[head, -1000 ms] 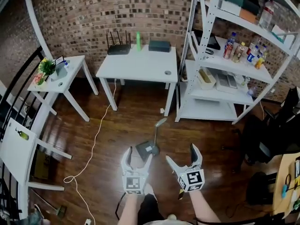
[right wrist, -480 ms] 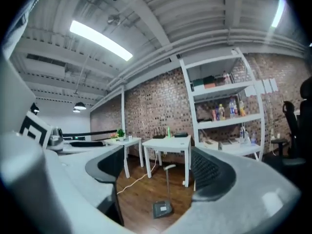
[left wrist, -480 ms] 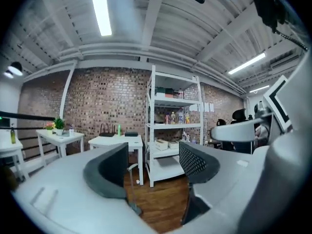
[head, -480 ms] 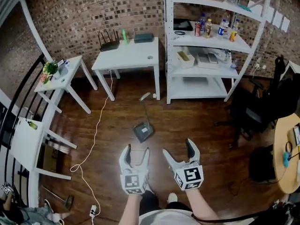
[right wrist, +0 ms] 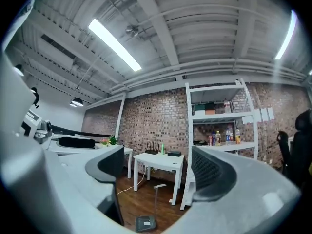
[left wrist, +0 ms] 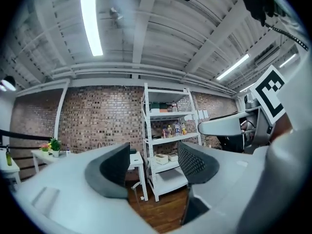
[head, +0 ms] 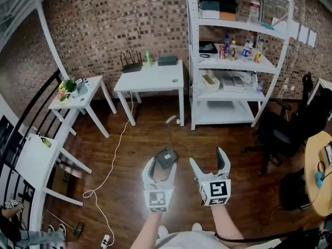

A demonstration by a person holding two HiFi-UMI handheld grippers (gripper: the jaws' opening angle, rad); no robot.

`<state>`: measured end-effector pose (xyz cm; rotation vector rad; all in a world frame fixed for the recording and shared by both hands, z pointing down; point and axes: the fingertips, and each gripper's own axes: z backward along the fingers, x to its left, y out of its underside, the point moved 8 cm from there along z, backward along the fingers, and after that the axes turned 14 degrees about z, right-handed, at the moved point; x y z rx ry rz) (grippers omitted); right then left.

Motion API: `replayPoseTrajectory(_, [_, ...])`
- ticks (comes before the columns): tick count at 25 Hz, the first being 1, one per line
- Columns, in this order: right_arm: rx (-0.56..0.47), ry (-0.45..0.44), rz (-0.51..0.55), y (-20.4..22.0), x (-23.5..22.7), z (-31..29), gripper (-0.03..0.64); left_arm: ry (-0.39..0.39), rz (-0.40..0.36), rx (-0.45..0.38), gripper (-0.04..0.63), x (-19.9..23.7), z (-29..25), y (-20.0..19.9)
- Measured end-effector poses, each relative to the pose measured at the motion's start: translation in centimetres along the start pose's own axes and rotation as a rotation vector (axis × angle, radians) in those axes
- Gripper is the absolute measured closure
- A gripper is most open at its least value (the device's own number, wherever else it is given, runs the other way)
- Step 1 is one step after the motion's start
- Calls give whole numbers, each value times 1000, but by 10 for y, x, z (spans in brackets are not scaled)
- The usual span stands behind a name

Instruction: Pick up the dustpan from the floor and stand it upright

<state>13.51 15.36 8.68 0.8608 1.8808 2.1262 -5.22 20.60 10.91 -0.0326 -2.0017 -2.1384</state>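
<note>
Left gripper (head: 162,166) and right gripper (head: 208,161): jaws wide apart, nothing between either pair. Dustpan (head: 167,157) on wooden floor (head: 129,154) before the white table (head: 150,79), handle up. From overhead, left jaws cover part of its pan. Pale sticker (right wrist: 146,223) on pan, print unreadable. Shelf bottles (head: 227,45): labels too small to read.

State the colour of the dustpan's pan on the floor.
The dustpan has a dark grey pan. The right gripper view shows it best.

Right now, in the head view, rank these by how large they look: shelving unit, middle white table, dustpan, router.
1. shelving unit
2. white table
3. dustpan, handle included; it sits nearer the camera
4. router
</note>
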Motion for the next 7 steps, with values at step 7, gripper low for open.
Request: replayPoseTrajectory(7, [-10, -70, 22, -18, 62, -35, 204, -33, 32, -28, 299, 58, 21, -8])
